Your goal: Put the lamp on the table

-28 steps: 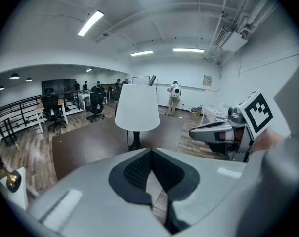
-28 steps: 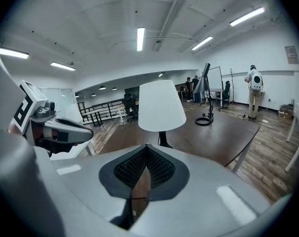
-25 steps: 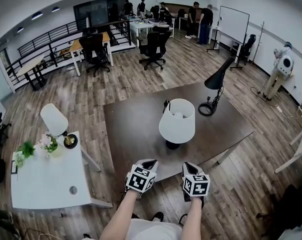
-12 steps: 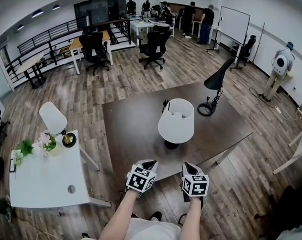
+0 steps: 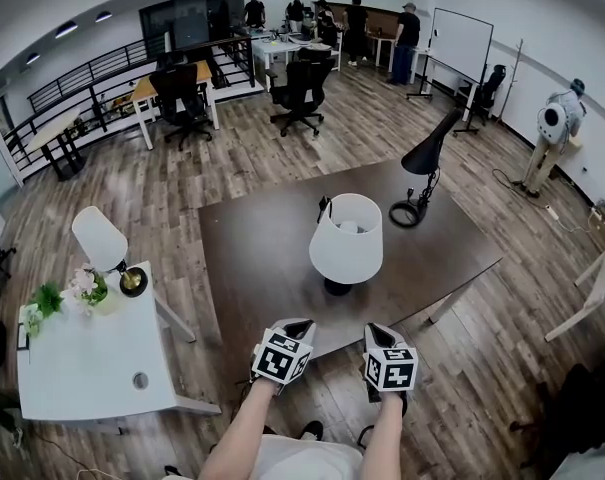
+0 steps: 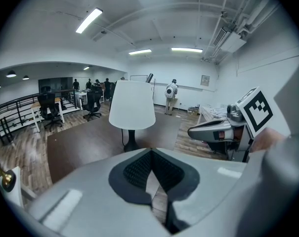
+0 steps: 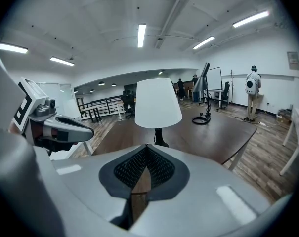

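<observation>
A lamp (image 5: pixel 346 240) with a white shade and a black base stands upright in the middle of the dark brown table (image 5: pixel 257 263). The same lamp (image 6: pixel 132 105) shows straight ahead in the left gripper view, and it (image 7: pixel 157 103) also shows in the right gripper view. My left gripper (image 5: pixel 301 324) and right gripper (image 5: pixel 371 329) hover side by side at the table's near edge, short of the lamp. Both are shut and empty. The left gripper (image 6: pixel 150 151) and the right gripper (image 7: pixel 146 146) each have their pads meeting at the tips.
A black desk lamp (image 5: pixel 427 158) stands at the table's far right corner. To the left is a white table (image 5: pixel 82 368) with a second white-shade lamp (image 5: pixel 100 238) and flowers (image 5: pixel 82 288). Office chairs (image 5: pixel 300 93) and people stand in the background, one person (image 5: pixel 555 128) by the right wall.
The head view has shifted slightly, so the table and lamp sit a little higher and further left in the picture. Both grippers keep their place and stay shut.
</observation>
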`<state>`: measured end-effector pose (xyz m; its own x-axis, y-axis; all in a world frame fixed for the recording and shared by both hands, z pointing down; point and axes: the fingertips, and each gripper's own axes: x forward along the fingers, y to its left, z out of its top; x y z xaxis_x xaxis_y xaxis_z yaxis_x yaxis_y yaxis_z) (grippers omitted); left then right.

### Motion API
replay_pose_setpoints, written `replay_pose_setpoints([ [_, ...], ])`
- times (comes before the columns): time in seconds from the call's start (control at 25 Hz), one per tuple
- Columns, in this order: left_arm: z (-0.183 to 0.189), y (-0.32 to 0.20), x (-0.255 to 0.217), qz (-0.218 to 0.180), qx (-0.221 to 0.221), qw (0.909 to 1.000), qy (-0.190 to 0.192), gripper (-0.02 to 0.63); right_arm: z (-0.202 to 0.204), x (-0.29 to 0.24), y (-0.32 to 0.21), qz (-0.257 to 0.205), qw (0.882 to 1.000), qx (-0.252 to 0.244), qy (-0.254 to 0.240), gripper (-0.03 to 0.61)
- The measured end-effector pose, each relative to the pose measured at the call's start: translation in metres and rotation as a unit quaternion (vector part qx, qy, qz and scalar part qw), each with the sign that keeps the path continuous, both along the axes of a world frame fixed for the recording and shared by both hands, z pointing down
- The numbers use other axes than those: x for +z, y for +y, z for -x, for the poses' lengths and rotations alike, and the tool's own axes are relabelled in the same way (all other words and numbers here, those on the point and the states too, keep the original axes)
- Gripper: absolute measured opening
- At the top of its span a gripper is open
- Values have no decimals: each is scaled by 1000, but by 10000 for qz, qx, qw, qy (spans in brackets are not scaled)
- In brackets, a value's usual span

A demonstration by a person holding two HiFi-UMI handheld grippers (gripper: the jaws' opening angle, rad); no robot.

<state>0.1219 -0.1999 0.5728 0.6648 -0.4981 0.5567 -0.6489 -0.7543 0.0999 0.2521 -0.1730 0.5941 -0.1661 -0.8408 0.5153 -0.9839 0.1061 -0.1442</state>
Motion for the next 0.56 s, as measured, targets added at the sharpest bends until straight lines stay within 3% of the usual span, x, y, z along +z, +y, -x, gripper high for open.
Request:
replay_pose_setpoints([
  [0.56,-4,-3,1,37,9,10000,36,0,0,-1,-2,18,10000,-69,33,23],
])
